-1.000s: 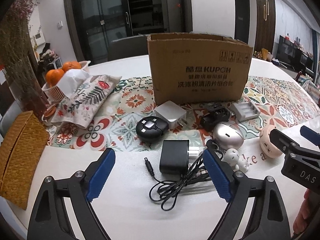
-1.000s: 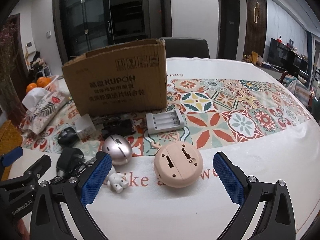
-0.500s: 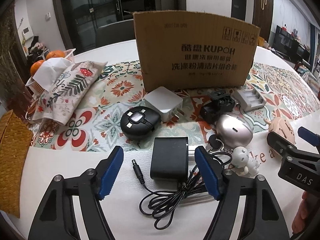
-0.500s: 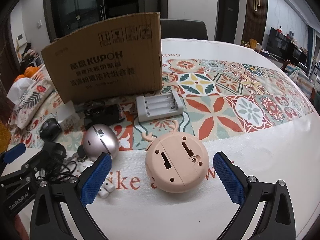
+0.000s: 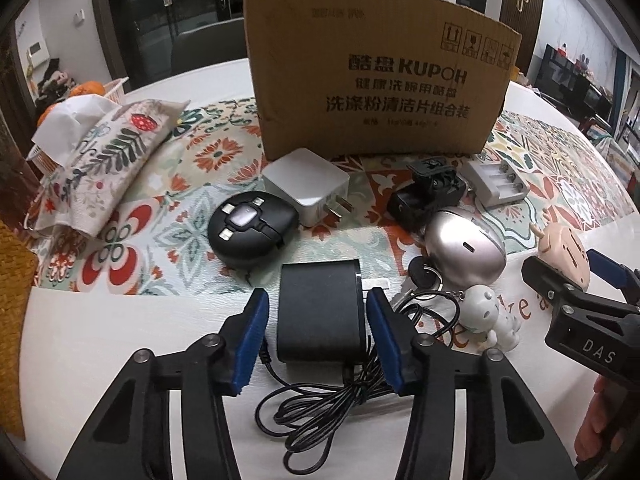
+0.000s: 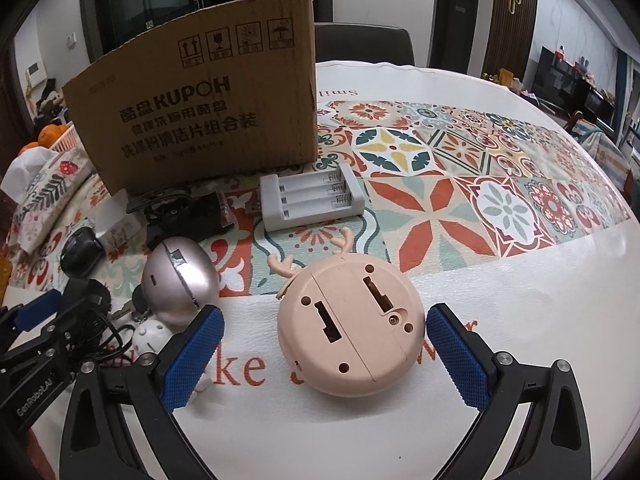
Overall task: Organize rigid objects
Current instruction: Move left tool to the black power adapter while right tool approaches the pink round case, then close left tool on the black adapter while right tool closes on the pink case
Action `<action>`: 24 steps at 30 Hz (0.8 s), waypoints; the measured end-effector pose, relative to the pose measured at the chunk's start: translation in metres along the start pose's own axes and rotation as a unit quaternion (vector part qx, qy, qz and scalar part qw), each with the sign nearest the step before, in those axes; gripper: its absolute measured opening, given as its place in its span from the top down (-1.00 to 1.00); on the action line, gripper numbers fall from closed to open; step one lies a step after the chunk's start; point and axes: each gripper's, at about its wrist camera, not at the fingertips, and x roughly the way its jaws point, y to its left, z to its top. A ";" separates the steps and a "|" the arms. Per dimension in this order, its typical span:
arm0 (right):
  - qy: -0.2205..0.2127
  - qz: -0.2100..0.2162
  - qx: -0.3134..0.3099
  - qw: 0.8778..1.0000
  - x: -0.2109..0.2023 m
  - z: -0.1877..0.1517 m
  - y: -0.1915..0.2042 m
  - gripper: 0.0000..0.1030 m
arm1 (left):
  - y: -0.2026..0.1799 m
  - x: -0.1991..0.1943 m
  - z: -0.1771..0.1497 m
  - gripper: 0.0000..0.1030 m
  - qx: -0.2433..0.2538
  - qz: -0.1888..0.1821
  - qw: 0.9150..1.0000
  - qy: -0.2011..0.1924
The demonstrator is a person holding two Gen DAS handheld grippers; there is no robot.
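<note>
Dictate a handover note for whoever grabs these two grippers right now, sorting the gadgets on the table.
Left gripper: jaws have just been closing around the black power adapter, flat on the table; a slim gap shows, not yet clamped.
Right gripper: open, straddling the pink antlered gadget, untouched.
Done: nothing lifted yet; cardboard box stands behind, inside hidden.
To do: grip both, then white plug, cable reel, silver egg, battery charger, keyring.
</note>
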 end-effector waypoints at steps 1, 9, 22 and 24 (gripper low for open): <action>0.000 0.000 0.000 1.000 0.001 0.000 -0.001 -0.99 | 0.000 0.001 0.000 0.10 -0.001 -0.003 1.000 0.001; 0.022 0.008 0.009 1.000 0.014 -0.001 -0.004 -0.93 | -0.004 0.009 0.000 0.13 0.001 -0.009 1.000 0.002; 0.015 0.023 0.004 1.000 0.011 -0.008 -0.005 -0.46 | -0.007 0.003 -0.004 0.19 0.000 -0.036 0.999 -0.017; 0.012 0.027 0.004 1.000 0.007 -0.008 -0.004 -0.46 | -0.005 0.000 -0.005 0.20 -0.005 -0.040 0.999 -0.019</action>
